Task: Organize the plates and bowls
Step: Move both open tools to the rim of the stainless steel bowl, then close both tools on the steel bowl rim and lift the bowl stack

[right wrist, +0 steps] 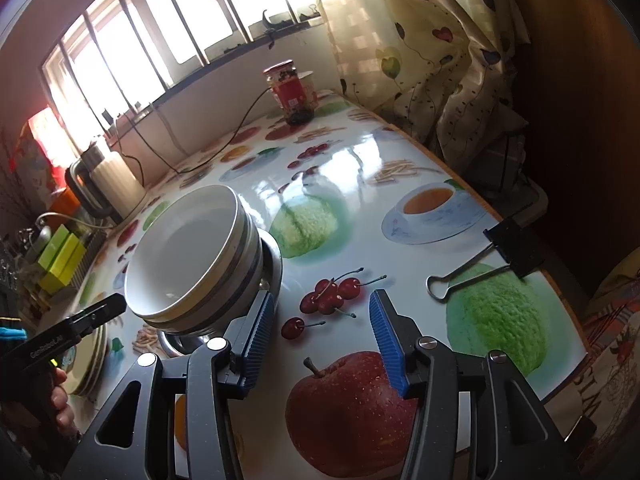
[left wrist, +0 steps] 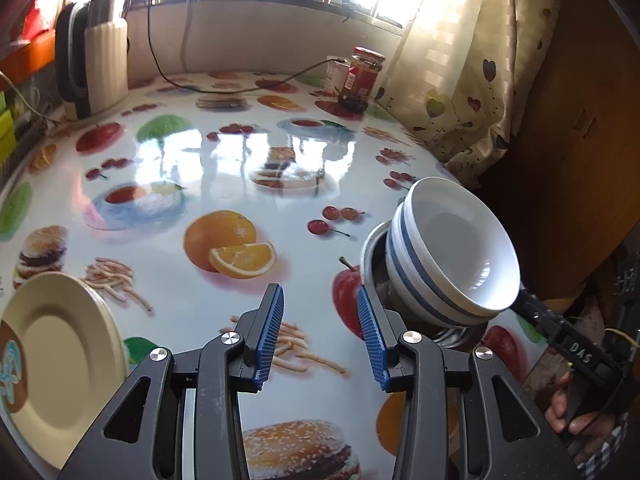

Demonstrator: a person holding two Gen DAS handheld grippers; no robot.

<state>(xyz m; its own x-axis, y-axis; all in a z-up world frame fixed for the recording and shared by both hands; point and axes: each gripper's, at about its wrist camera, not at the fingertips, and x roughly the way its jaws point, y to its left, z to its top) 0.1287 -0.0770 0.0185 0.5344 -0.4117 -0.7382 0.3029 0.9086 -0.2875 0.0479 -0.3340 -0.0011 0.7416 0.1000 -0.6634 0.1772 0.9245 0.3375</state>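
Jar (right wrist: 291,94), kettle (left wrist: 98,62), binder clip (right wrist: 486,258).

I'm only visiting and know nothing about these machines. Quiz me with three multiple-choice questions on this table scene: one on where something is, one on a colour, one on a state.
1. Where do the white bowls sit?
A. Stacked inside a metal bowl
B. On the cream plates
C. On the windowsill

2. What colour are the stripes on the white bowls?
A. Red
B. Blue
C. Green

3. What is the left gripper holding?
A. A plate
B. A jar
C. Nothing, its jaws are open

Answers:
1. A, the metal rim shows around the bottom of the stack in both views.
2. B, blue bands ring the outer walls.
3. C, only the printed tablecloth shows between its blue pads.
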